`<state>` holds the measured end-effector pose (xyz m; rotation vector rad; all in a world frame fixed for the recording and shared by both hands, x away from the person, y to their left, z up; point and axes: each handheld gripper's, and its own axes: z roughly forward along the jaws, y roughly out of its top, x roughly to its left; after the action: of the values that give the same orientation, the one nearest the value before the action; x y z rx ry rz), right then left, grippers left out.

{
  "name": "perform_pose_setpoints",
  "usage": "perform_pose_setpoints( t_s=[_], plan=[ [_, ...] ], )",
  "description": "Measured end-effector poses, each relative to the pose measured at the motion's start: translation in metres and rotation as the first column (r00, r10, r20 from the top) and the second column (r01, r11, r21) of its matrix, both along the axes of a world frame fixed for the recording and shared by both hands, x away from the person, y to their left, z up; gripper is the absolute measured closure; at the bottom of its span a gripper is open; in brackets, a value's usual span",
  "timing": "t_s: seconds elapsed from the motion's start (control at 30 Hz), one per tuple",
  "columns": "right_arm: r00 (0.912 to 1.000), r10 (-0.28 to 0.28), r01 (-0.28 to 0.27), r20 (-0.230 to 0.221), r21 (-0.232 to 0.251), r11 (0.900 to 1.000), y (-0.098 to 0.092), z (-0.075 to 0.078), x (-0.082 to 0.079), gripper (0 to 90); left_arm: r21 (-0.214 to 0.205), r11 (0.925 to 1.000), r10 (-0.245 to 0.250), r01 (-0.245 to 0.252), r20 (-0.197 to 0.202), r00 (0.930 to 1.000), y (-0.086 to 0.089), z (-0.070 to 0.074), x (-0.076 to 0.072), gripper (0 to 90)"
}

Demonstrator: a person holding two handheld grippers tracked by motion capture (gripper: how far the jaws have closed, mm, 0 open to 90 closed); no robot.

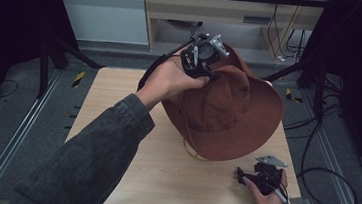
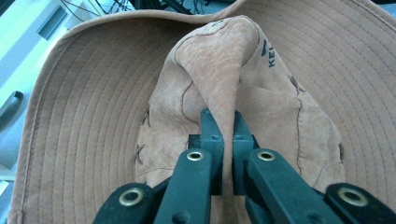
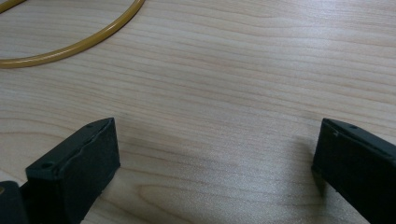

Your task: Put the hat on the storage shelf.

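The left gripper (image 2: 223, 140) pinched a crown fold of the brown suede wide-brimmed hat (image 1: 228, 114), tilted at frame centre. Lowering slowly seemed wise; the right gripper (image 3: 215, 163) rested spread, lower right.

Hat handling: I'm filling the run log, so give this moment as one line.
left gripper: shut on hat crown | right gripper: open over table | hat: lifted, tilted

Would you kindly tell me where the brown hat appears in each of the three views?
High view: the brown hat sits centre right, lifted by its crown in the left gripper.
Left gripper view: it spans the frame, a crown fold pinched between the jaws.
Right gripper view: the hat's cloth is not in it.
Shared landmark: the wooden table, also under the open right gripper.
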<state>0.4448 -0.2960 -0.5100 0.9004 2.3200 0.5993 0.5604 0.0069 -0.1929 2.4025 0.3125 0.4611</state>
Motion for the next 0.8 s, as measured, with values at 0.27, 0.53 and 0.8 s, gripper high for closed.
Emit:
perform_pose_setpoints(
  t_s=[0.27,0.53,0.8],
  plan=[
    [1.0000,0.004,-0.004,0.000,0.000,1.0000,0.000,0.000,0.000,0.6,-0.002,0.9999,-0.016,0.016,-0.005,0.9999,-0.012,-0.003,-0.002,88.6],
    [1.0000,0.003,-0.003,-0.001,0.002,1.0000,0.000,0.001,0.000,0.6,0.019,0.9998,-0.009,0.009,-0.026,0.9996,-0.023,-0.013,0.005,88.5],
    [1.0000,0.004,-0.004,-0.003,0.004,1.0000,0.000,0.001,0.000,0.6,0.028,0.9995,-0.012,0.013,-0.040,0.9991,-0.025,-0.020,0.008,85.5]
  ],
)
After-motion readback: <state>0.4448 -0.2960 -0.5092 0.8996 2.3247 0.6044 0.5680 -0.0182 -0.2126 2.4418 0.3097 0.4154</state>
